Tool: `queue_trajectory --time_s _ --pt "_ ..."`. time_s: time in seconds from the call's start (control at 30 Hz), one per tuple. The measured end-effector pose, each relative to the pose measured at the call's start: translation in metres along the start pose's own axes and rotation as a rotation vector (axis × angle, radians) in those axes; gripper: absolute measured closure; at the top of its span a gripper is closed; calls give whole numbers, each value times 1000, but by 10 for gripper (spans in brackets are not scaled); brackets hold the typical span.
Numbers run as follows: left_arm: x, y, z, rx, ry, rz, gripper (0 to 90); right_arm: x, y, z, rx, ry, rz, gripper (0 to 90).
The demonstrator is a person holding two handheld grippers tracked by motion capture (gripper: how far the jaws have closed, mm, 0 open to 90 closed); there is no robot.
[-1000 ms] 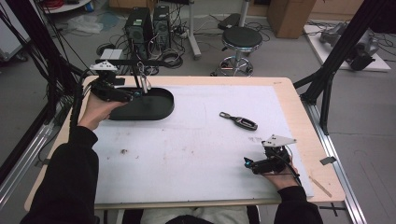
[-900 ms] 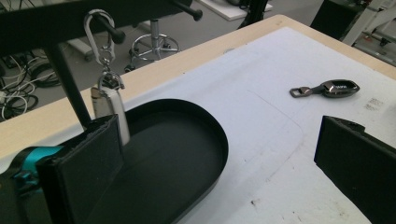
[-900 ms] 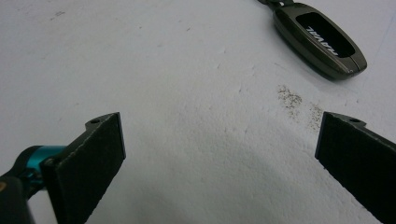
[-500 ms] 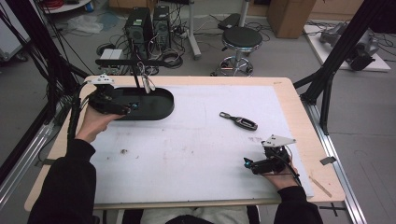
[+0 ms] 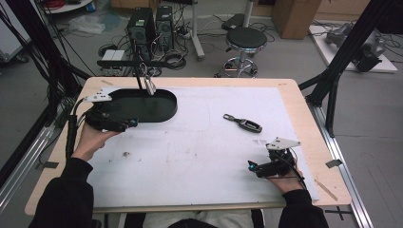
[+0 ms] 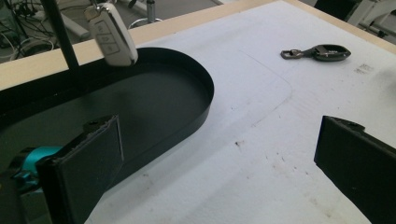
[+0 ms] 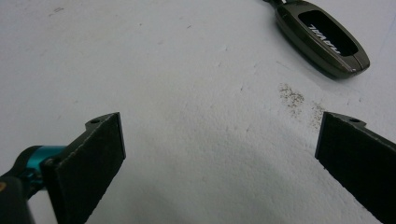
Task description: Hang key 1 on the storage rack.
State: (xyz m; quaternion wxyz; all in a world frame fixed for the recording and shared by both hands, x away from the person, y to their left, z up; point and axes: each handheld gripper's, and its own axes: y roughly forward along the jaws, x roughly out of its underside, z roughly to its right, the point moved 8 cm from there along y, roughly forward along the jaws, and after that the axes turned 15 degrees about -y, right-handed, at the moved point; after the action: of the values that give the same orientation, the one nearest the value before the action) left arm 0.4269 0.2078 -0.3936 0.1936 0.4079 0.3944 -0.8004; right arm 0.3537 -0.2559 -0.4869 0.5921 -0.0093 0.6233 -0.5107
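A white key fob (image 5: 150, 86) (image 6: 111, 35) hangs from a black stand (image 5: 139, 76) over the far side of a black oval tray (image 5: 164, 113) (image 6: 205, 95). My left gripper (image 5: 127, 123) (image 6: 219, 163) is open and holds nothing. It sits low at the tray's near left rim, and one of its jaws is over the tray floor. A dark key fob (image 5: 245, 124) (image 6: 323, 52) (image 7: 327, 43) lies flat on the white table mat, right of centre. Near the front right, my right gripper (image 5: 253, 167) (image 7: 219, 158) rests open with bare mat between its jaws, and the dark fob lies beyond it.
The white mat (image 5: 204, 142) covers a wooden tabletop (image 5: 311, 142) and has a few dirt specks. Black frame posts (image 5: 332, 76) stand at the table's sides. Beyond the far edge, a stool (image 5: 244, 40) and computer cases (image 5: 142, 23) stand on the floor.
My left gripper has drawn back from the stand and the hanging white fob toward the tray's near left rim. The right gripper has not moved.
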Motion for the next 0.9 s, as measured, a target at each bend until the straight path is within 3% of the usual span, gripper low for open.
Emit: queue_trajectory --time_s 0.17,0.53,0.9 --pt "17 -7 -1 -43 20 -8 17 0 0 0 0 -5 0 8" --pt "43 -20 -2 -85 43 -11 17 -1 1 -1 -1 -4 -1 8" --pt "69 -31 -6 -125 24 -16 17 0 0 1 15 -11 -3 8"
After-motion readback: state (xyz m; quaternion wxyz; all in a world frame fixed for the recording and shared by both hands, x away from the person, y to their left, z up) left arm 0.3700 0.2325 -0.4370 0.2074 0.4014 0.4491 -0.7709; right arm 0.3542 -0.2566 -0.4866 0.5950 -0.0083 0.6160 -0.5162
